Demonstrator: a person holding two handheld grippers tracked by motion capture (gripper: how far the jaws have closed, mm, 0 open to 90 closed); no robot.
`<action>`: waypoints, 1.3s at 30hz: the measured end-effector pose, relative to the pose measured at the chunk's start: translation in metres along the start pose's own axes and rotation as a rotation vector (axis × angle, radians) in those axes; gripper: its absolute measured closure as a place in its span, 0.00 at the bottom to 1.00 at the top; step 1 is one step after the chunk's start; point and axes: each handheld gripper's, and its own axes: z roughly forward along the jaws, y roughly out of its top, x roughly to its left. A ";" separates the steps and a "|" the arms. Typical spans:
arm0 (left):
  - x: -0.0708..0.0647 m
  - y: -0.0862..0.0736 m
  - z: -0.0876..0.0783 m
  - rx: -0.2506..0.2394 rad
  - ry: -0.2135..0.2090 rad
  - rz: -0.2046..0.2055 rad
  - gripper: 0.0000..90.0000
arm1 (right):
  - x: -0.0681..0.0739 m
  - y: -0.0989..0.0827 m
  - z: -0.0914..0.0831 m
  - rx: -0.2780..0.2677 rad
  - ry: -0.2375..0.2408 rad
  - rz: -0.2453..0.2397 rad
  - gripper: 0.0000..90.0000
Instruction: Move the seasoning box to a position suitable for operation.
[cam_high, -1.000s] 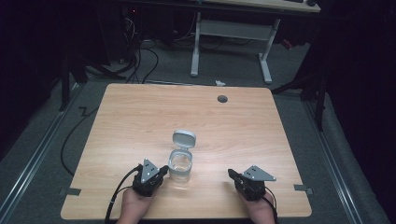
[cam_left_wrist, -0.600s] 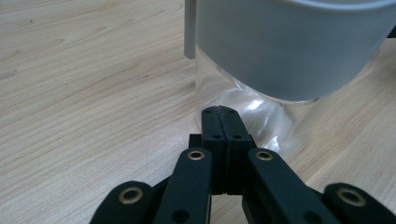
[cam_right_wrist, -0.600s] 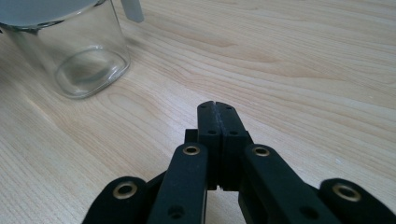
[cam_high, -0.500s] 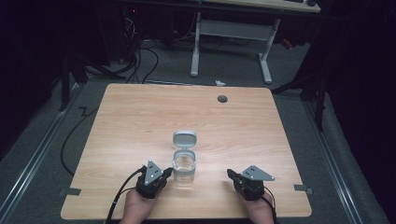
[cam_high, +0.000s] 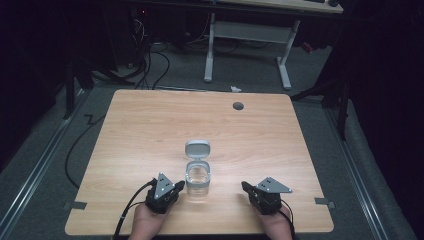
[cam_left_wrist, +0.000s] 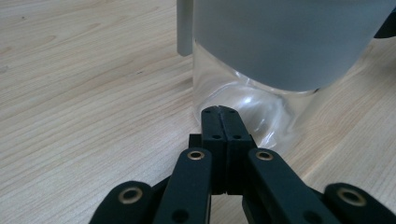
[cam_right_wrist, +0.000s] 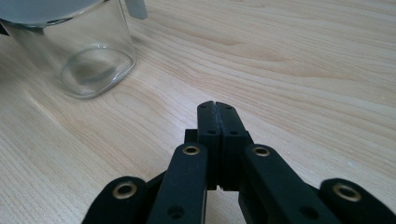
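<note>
The clear, square-shouldered glass jar (cam_high: 198, 179) with a grey band at its neck and a grey hinged lid (cam_high: 197, 148) flipped up at the back stands upright on the light wooden table (cam_high: 150, 130), directly ahead of the left gripper (cam_left_wrist: 219, 110). That gripper's black jaws are pressed together, empty, their tips just short of the jar's base or grazing it. The right gripper (cam_right_wrist: 216, 105), likewise closed on nothing, sits well apart, the jar ahead and to its left. The left hand is plainly nearer.
</note>
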 end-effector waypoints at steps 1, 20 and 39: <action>0.000 0.000 0.000 0.000 0.000 0.000 0.99 | 0.000 0.000 0.000 0.000 0.000 0.000 1.00; -0.011 -0.012 -0.024 0.022 -0.043 -0.015 0.99 | 0.008 0.034 0.022 -0.045 0.059 -0.011 1.00; -0.032 -0.022 -0.008 0.060 -0.101 -0.001 1.00 | 0.007 0.108 0.062 -0.083 0.071 -0.005 1.00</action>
